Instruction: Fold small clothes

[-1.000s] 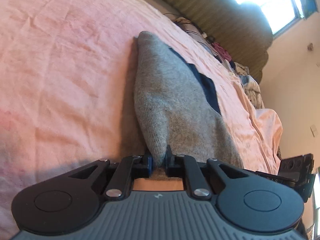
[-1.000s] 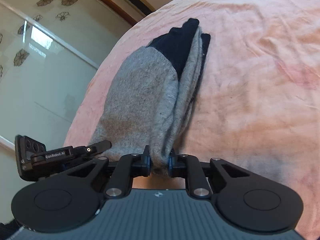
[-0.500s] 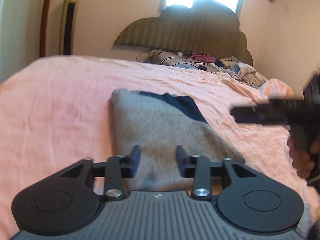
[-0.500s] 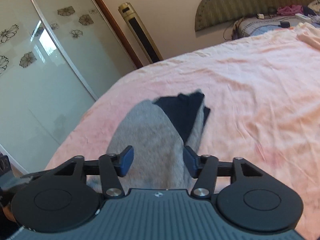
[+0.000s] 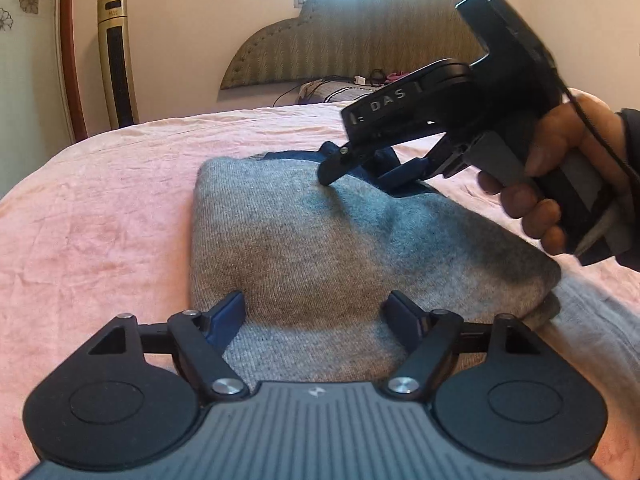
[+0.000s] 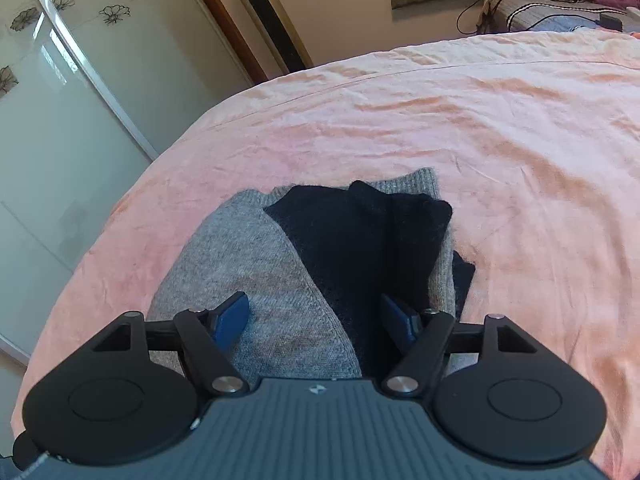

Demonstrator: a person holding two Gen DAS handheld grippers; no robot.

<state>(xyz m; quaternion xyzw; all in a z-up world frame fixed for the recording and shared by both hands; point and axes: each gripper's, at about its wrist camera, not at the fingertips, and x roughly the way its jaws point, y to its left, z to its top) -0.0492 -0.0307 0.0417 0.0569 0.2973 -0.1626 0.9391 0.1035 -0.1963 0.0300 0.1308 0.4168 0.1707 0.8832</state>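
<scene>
Lying soft and floppy, the gray sweater [image 5: 320, 240] (grab its edge) sits between both empty claws: left gripper [image 5: 318, 312] opening, right gripper [image 6: 314, 316] closing.

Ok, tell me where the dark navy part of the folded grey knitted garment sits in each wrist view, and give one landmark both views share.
Left wrist view: the navy part lies at the far end of the grey knitted garment, above centre, partly behind the right gripper.
Right wrist view: the navy part fills the centre, running down towards the right-hand finger.
Shared landmark: the gold tower fan standing by the wall beyond the pink bedspread.
</scene>
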